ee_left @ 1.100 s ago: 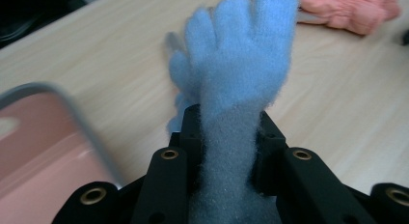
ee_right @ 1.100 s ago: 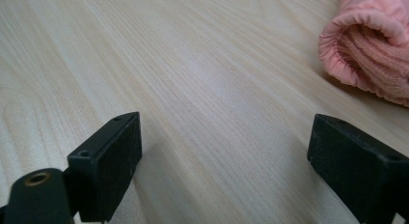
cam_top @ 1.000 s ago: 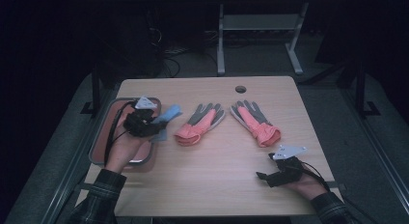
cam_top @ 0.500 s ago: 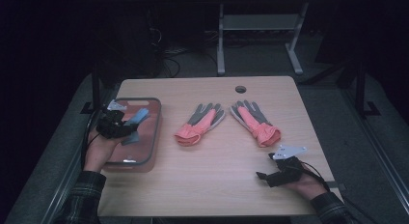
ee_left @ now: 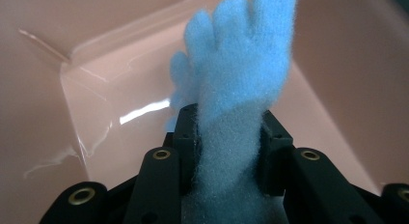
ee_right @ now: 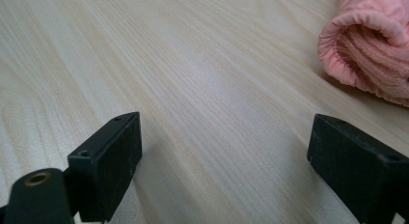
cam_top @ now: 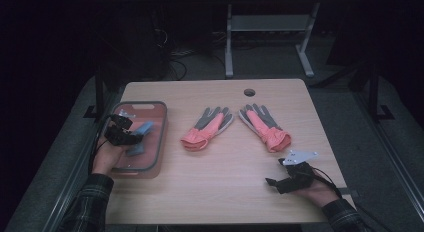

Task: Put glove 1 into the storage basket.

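A fuzzy blue glove (cam_top: 143, 129) (ee_left: 241, 55) hangs from my left gripper (cam_top: 132, 138) (ee_left: 230, 137) inside the pink tray (cam_top: 163, 137) (ee_left: 96, 50) at the table's left edge. Both pads still lie against the glove's cuff, though the jaws have just been opening slightly. Two pink-and-grey gloves (cam_top: 207, 127) (cam_top: 262, 124) lie flat at the middle of the table. My right gripper (cam_top: 272, 182) (ee_right: 224, 151) rests on the wood near the front right, open with nothing between its fingers. A pink glove cuff (ee_right: 371, 45) lies ahead of it to the right.
The wooden table (cam_top: 225, 192) has a round cable hole (cam_top: 249, 92) near its far edge. Beyond it stands a metal frame (cam_top: 270, 37) on a dark floor. Bare wood lies between the tray and the gloves.
My left gripper has carried the blue glove to the left and down, from the tray's right rim into the tray. The right gripper has stayed in place.
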`<state>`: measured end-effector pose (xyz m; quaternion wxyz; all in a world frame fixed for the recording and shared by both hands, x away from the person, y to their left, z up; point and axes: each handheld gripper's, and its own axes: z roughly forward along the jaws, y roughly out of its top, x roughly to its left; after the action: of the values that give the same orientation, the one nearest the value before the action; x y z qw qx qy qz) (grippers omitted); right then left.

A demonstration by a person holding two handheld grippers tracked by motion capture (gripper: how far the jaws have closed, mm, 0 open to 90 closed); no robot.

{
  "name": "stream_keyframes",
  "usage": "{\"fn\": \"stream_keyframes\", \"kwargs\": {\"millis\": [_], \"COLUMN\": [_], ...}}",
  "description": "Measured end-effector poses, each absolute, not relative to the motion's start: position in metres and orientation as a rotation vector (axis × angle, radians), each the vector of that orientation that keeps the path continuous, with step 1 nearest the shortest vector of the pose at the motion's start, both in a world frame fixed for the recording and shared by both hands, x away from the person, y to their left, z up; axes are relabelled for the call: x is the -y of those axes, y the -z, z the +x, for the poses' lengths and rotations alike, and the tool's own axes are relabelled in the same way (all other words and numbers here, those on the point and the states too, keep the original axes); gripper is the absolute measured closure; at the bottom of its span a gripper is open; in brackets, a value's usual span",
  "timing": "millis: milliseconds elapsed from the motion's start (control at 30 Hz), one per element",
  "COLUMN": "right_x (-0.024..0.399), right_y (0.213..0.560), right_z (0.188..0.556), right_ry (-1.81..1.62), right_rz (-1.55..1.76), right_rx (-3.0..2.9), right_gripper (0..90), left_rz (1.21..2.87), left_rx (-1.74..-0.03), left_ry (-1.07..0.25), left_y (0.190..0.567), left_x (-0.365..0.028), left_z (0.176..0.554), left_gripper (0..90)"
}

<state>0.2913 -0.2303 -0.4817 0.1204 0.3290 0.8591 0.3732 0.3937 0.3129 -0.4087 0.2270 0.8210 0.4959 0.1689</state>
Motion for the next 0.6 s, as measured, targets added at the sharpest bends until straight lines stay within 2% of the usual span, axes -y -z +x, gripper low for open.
{"fn": "stream_keyframes", "kwargs": {"millis": [400, 500, 600], "right_x": [0.23, 0.23, 0.23], "right_y": [0.482, 0.482, 0.482], "right_z": [0.291, 0.291, 0.291], "right_ry": [-1.09, -1.091, -1.09], "right_rz": [0.961, 0.961, 0.961], "right_rx": [-2.51, -2.509, -2.51], "right_gripper": [11.5, 11.5, 11.5], "left_rz": [2.313, 2.314, 2.318], "left_rx": [-1.4, -1.406, -1.401], "left_ry": [-0.408, -0.392, -0.388], "left_y": [0.425, 0.427, 0.427], "left_x": [-0.311, -0.311, -0.311], "left_z": [0.404, 0.405, 0.405], "left_gripper": [60.4, 54.5, 44.6]}}
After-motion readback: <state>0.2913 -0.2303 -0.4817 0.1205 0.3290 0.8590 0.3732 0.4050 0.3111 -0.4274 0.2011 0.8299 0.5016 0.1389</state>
